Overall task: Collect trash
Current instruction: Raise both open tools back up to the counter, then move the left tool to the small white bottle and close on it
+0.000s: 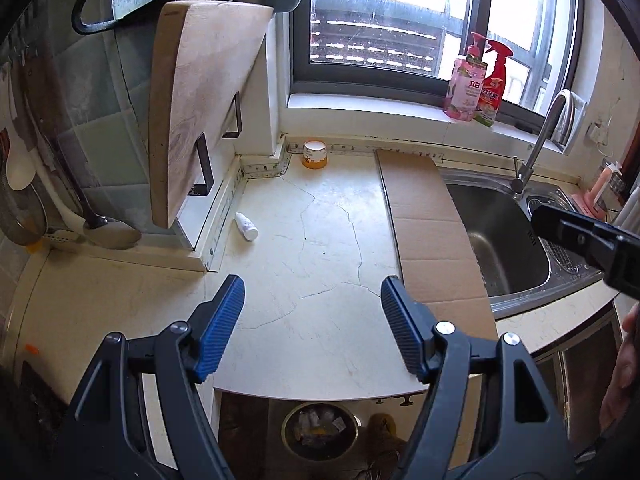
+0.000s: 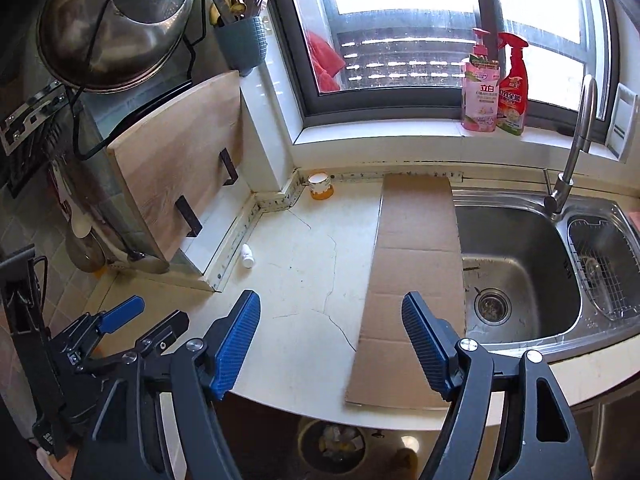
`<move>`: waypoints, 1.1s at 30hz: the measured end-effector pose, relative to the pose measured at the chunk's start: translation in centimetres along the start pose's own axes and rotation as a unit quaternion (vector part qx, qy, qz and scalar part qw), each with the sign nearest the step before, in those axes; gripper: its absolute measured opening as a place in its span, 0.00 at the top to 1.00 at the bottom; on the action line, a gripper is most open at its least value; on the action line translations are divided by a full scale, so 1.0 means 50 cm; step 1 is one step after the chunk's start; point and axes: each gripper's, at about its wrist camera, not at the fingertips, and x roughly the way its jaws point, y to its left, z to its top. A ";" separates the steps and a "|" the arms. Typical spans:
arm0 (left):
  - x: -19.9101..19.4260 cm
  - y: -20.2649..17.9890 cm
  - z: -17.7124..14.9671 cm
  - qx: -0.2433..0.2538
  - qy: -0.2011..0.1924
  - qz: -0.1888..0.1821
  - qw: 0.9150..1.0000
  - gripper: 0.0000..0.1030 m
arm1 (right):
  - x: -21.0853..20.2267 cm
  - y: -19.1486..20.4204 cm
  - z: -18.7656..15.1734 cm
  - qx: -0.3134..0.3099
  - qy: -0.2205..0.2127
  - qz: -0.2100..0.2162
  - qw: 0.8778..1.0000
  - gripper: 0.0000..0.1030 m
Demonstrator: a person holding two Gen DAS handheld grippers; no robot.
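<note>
Lying apart: one white bottle (image 1: 247, 226), one orange cup (image 1: 315, 154), one cardboard strip (image 1: 432, 232).

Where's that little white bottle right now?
The small white bottle lies on its side on the countertop, left of centre in both views, against the wall trim below the cutting board, well left of the cardboard.

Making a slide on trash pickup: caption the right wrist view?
Open right tool above a cracked countertop with small white bottle, orange cup and cardboard sheet.
</note>
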 end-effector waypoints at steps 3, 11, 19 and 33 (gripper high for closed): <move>0.045 -0.004 0.014 -0.003 0.006 0.014 1.000 0.34 | 0.052 -0.012 0.040 -0.006 0.008 0.005 1.000 0.28; 0.211 0.001 0.045 -0.059 0.024 0.060 0.996 0.34 | 0.273 -0.039 0.165 -0.035 0.047 0.049 0.997 0.28; 0.369 0.041 0.061 -0.167 0.006 0.108 0.980 0.34 | 0.528 -0.049 0.280 -0.063 0.084 0.086 0.991 0.28; 0.568 0.104 0.098 -0.238 0.014 0.201 0.950 0.50 | 0.902 -0.087 0.341 -0.050 0.113 0.094 0.988 0.28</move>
